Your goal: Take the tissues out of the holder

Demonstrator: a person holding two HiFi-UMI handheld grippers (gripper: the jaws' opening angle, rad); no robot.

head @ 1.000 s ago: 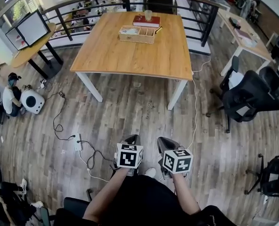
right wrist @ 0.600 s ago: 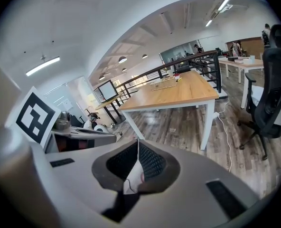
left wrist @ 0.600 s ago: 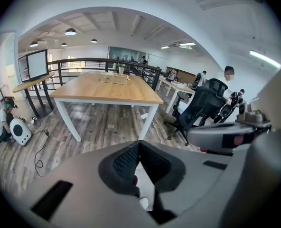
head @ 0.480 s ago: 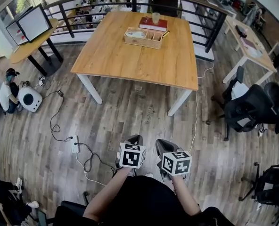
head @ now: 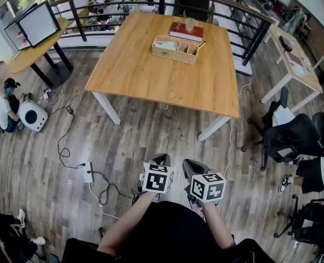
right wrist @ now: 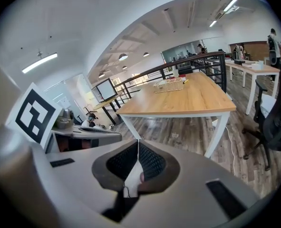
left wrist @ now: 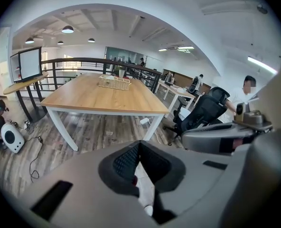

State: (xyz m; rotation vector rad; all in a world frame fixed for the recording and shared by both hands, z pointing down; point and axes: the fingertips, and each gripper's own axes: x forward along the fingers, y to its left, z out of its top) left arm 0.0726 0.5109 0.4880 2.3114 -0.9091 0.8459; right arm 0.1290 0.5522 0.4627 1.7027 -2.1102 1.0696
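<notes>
As the table (head: 162, 78) draws nearer: holder (head: 177, 55) on its far half, tissues (head: 168, 45) seemingly inside, unreached.
Left gripper (left wrist: 139, 144): pressed together, empty.
Right gripper (right wrist: 138, 144): likewise.

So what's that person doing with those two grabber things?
A person holds a grey two-jaw gripper in each hand: the left gripper and the right gripper. Both are shut with nothing in them. The person is some way from the big light wooden table. On its far side sits a woven basket holder with white tissues in one end. Nothing has been taken out yet.
</notes>
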